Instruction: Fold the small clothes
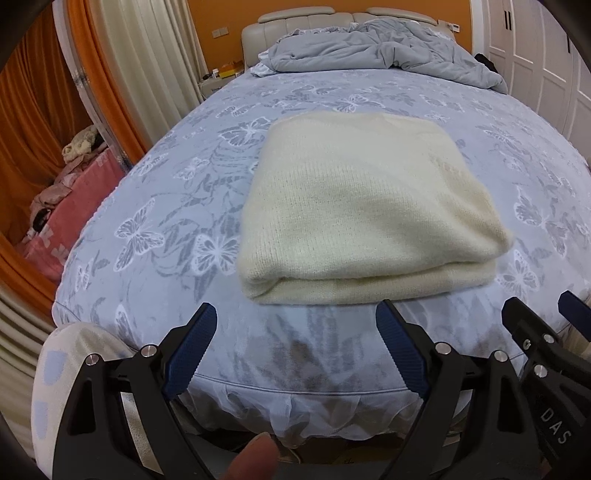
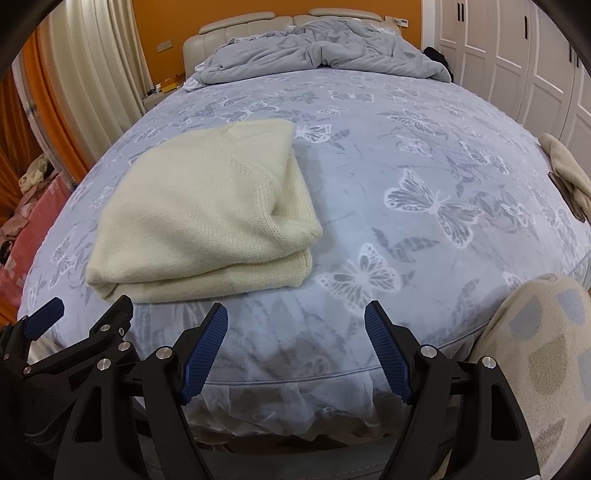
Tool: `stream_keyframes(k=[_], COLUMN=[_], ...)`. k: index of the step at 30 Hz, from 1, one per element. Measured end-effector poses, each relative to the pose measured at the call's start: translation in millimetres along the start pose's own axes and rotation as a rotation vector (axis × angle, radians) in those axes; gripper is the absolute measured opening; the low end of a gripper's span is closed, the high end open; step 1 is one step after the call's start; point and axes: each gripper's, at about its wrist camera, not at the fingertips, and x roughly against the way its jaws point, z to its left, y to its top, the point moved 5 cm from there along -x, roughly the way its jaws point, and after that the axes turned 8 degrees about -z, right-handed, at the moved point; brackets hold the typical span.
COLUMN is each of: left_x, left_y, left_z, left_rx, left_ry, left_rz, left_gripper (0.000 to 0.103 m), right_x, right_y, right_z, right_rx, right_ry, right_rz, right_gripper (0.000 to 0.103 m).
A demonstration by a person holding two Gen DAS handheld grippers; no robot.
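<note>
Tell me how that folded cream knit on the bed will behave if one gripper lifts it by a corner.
The cream knit is soft and thick, so it would likely droop and unfold. Its stacked layers lie loose, so they probably slide apart. The fuzzy surface should grip well.

A cream knitted garment (image 1: pixel 369 206) is seen on a pale blue bed sheet (image 1: pixel 184 206) printed with white and grey butterflies. A plain grey-blue quilt (image 1: pixel 388 51) is seen behind. The wall (image 2: pixel 162 26) is painted orange. Dark blue pads (image 2: pixel 203 350) are seen on black fingers.
</note>
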Motion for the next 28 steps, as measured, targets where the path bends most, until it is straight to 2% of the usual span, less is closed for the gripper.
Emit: stream_keyframes(k=[17, 28], left_x=[-2.8, -0.9], left_y=[-2.4, -2.1], left_z=[5.9, 6.4], left_rx=[0.022, 0.029], left_ry=[0.004, 0.014], left_rz=[0.018, 0.002], left_gripper=[0.086, 0.085], right_x=[1.6, 2.3], right_y=[-3.3, -2.3], right_z=[4.6, 5.9], right_rx=[0.017, 0.014], right_ry=[-0.001, -0.004], right_rz=[-0.001, -0.007], right_gripper=[0.074, 0.075])
